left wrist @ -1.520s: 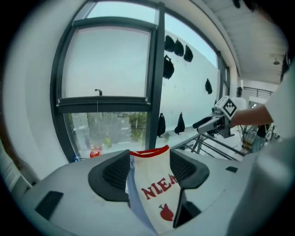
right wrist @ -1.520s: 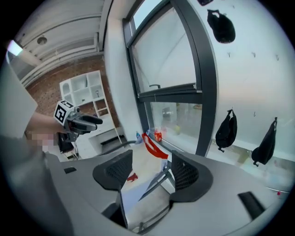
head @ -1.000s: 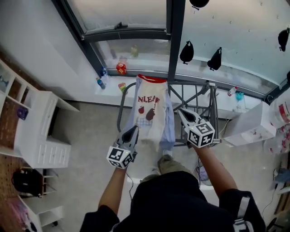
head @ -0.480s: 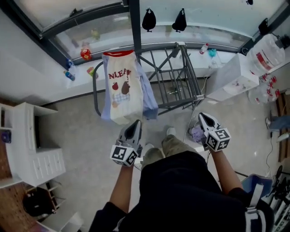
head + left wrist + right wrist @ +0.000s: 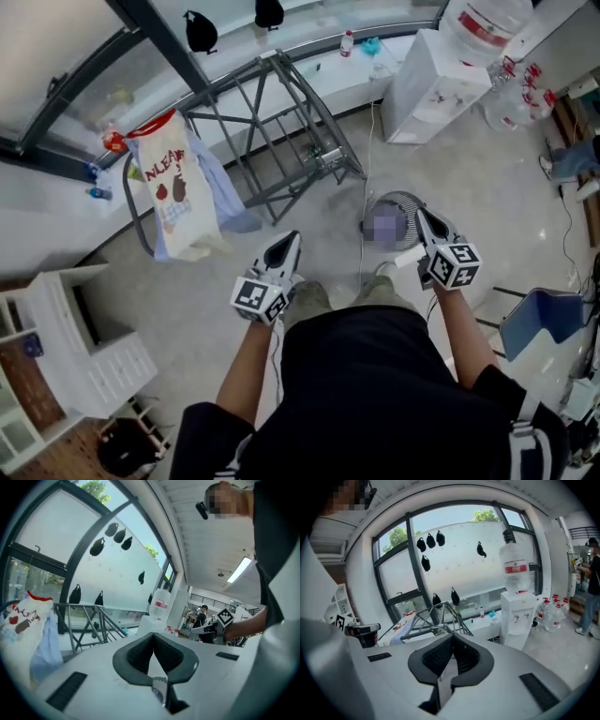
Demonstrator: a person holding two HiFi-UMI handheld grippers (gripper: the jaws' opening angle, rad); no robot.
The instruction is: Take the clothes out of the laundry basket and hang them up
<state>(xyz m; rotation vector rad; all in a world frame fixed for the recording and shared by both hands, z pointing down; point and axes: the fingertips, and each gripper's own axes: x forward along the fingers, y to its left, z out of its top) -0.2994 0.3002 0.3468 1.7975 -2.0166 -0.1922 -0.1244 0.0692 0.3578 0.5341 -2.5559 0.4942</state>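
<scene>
Step in hand, judged: between garments, going for the next piece. Already hung on rack (image 5: 319, 110): shirt (image 5: 173, 192), draped over the rack's left end bar, with a blue garment (image 5: 223, 192) touching it on the rack side.

Left hand-held gripper (image 5: 290, 238) clenched, nothing between the jaws; held below the rack, well apart from the shirt. Right hand-held gripper (image 5: 421, 216) clenched too, empty, held just beside a round basket (image 5: 398, 195) on the floor off the rack's right foot. Probably the laundry basket; contents under a blur patch, cannot tell what is left.

Next move calls for: spreading the right jaws, dipping into the basket, pinching one garment by an edge and lifting clear. Then carrying it to a free bar on the rack, with the left helping to spread it.

Shirt orientation: long axis running down from the bar, red collar up at the bar, hem toward the floor, printed side facing away from the rack. No sleeves made out.
</scene>
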